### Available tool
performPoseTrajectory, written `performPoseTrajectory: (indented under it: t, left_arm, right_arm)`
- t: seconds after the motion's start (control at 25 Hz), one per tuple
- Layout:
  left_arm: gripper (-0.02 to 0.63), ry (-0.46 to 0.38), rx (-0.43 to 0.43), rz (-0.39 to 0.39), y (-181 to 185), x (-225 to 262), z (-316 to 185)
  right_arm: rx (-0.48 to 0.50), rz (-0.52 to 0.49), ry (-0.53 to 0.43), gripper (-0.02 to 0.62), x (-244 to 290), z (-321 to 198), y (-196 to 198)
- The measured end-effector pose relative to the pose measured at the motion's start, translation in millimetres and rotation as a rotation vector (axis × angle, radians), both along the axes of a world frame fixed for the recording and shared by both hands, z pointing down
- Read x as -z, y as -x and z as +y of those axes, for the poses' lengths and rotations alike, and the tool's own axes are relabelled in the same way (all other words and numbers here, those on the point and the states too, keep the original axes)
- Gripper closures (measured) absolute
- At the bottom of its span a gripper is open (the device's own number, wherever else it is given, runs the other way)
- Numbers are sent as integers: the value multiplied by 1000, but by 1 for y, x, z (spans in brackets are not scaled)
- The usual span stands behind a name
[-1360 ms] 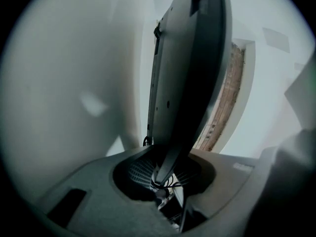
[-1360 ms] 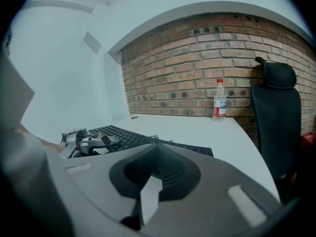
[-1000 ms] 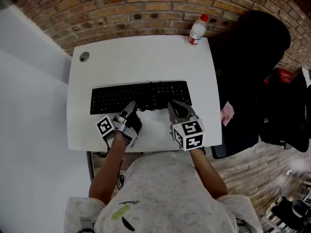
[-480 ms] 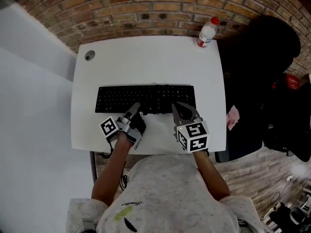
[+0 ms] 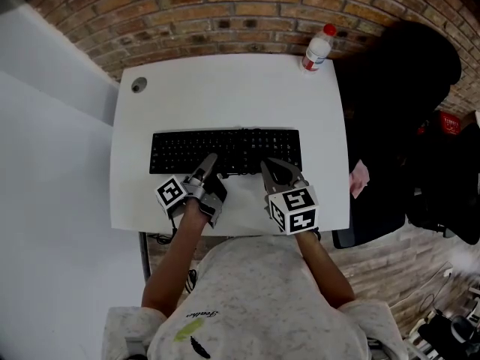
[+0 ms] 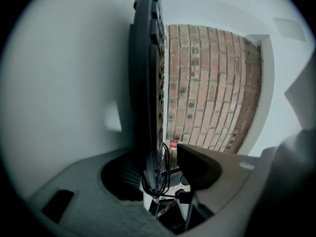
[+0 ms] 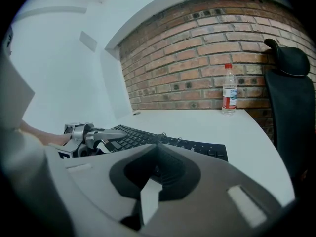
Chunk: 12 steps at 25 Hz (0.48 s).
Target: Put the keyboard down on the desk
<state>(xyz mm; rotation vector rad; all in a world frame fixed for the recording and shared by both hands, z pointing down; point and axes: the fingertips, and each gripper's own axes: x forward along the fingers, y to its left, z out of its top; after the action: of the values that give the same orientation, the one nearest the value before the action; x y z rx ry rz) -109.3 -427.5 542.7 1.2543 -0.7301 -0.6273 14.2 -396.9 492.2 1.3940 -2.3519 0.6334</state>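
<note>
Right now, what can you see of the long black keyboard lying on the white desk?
The flat black plastic keyboard lies key-side up, lengthwise across the middle of the white desk. The left gripper straddles its near edge with jaws apart; the shut right gripper points over that edge further right. A thin dark cable loops by it.

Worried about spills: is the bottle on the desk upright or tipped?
Upright: the plastic bottle stands on the desk, red cap uppermost.

Pale speckled short-sleeved T-shirt (image 5: 255, 298)
</note>
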Motion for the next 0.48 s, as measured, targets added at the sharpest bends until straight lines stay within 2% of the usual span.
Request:
performPoseTrajectory:
  t: [0.16, 0.48]
  left_arm:
    - [413, 31, -2, -43, 2, -7, 1]
    - [345, 152, 19, -102, 4, -15, -2]
  right_arm:
    - [-15, 3, -4, 588, 1, 3, -1]
    - [-23, 7, -7, 588, 2, 4, 3]
